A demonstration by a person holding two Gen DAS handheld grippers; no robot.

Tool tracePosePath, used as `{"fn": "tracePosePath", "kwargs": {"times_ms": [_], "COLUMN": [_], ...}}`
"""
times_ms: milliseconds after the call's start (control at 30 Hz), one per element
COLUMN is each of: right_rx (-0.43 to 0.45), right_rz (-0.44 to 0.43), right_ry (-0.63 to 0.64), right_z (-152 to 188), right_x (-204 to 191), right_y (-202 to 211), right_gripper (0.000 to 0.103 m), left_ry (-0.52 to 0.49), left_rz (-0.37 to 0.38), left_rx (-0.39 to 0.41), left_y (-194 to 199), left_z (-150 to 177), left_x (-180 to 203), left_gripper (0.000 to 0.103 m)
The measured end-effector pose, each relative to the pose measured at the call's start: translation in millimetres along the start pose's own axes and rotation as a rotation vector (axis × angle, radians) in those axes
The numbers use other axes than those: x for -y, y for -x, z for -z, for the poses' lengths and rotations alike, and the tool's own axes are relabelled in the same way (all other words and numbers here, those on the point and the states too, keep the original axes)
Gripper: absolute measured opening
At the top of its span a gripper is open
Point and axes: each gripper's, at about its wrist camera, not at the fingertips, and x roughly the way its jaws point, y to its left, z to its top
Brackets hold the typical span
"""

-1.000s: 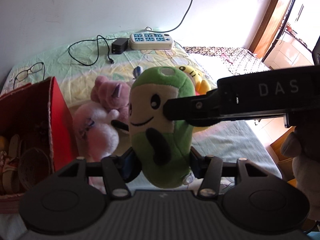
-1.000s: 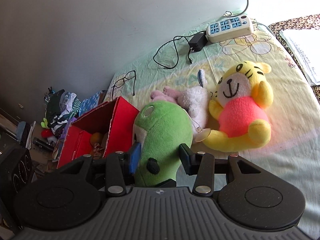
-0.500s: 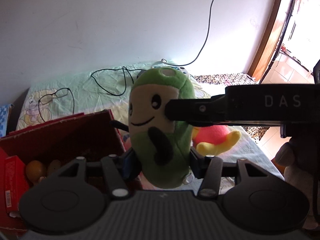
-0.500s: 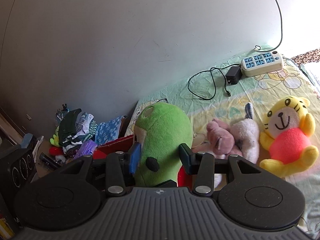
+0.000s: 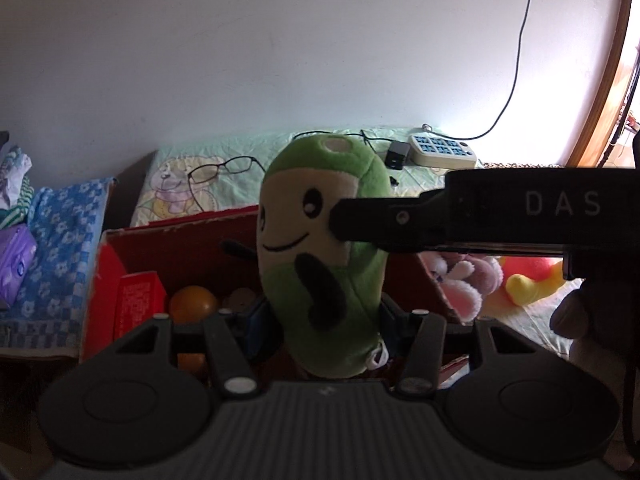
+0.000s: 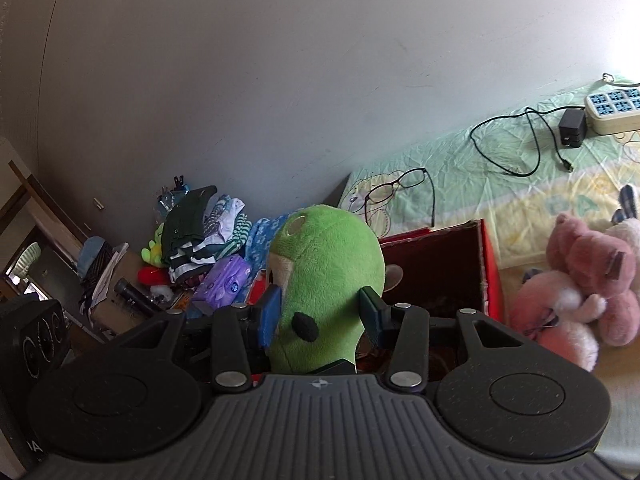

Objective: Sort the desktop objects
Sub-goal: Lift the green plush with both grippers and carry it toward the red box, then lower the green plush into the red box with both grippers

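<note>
While both grippers hold one green plush toy (image 5: 324, 264) between them, the toy hangs upright in the air directly over an open red cardboard box (image 5: 132, 240) that sits on a bed. The left gripper (image 5: 320, 320) has its fingers closed on the toy's lower body, one on each side. The right gripper (image 6: 320, 312) has its fingers pressed into the toy's sides higher up, with the soft green fabric bulging between them; in the left camera its black body reaches in from the right and covers part of the toy's smiling cream face.

The toy is a tall rounded shape, and its long axis stands nearly vertical, head up and base down. The box lies straight below and just beyond the fingers, so the coming move is judged to be a downward lowering into it. Both hands are equally close, since both already grip the toy.

Inside the box an orange ball (image 5: 193, 303) and a red packet (image 5: 138, 304) are visible, leaving room near the middle. To the right on the bed lie a pink plush rabbit (image 6: 576, 292) and a yellow plush toy (image 5: 532, 280), well apart from the box. A pair of glasses (image 6: 400, 192) rests on the sheet behind the box.
</note>
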Motion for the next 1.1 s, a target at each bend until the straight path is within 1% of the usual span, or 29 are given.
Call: {"fn": "tracePosePath", "kwargs": {"times_ms": [167, 300, 533, 667, 733, 767, 867, 967, 1033, 1100], "right_rx": [-0.05, -0.107, -0.187, -0.231, -0.239, -0.239, -0.241, -0.242, -0.241, -0.241], "right_rz": [-0.075, -0.128, -0.2, -0.2, -0.195, -0.197, -0.204, -0.213, -0.219, -0.228], "right_ry": [-0.038, -0.071, -0.104, -0.114, -0.127, -0.133, -0.136, -0.147, -0.132, -0.128], "right_z": [5.5, 6.7, 15.1, 20.9, 22.5, 23.0, 23.6, 25.0, 25.4, 24.7], "right_x": [-10.6, -16.0, -22.0, -19.8, -16.9, -14.9, -10.6, -8.6, -9.0, -8.7], "right_y": [-35.3, -63.7, -106.8, -126.4, -130.9, -132.3, -134.5, -136.5, -136.0, -135.5], "right_gripper": [0.046, 0.046, 0.046, 0.046, 0.046, 0.046, 0.047, 0.047, 0.048, 0.053], "left_ry": [0.028, 0.074, 0.118, 0.166, 0.166, 0.162, 0.155, 0.16, 0.167, 0.163], "left_rz": [-0.09, -0.154, -0.255, -0.26, -0.26, -0.264, -0.269, -0.26, -0.246, -0.242], "left_rx": [-0.01, -0.024, -0.076, -0.116, -0.119, -0.117, -0.116, -0.123, -0.119, -0.109], "left_y": [1.9, -2.6, -16.6, -27.4, -29.8, -30.7, -34.0, -31.2, -24.6, -18.7], "left_z": [7.1, 13.4, 19.9, 23.9, 25.0, 25.1, 25.2, 24.6, 24.7, 25.2], "left_x": [-31.6, -55.0, -83.6, -97.7, -99.2, -99.3, -101.7, -104.0, -105.2, -104.8], "left_gripper": [0.055, 0.055, 0.055, 0.056, 0.057, 0.06, 0.063, 0.064, 0.065, 0.066]}}
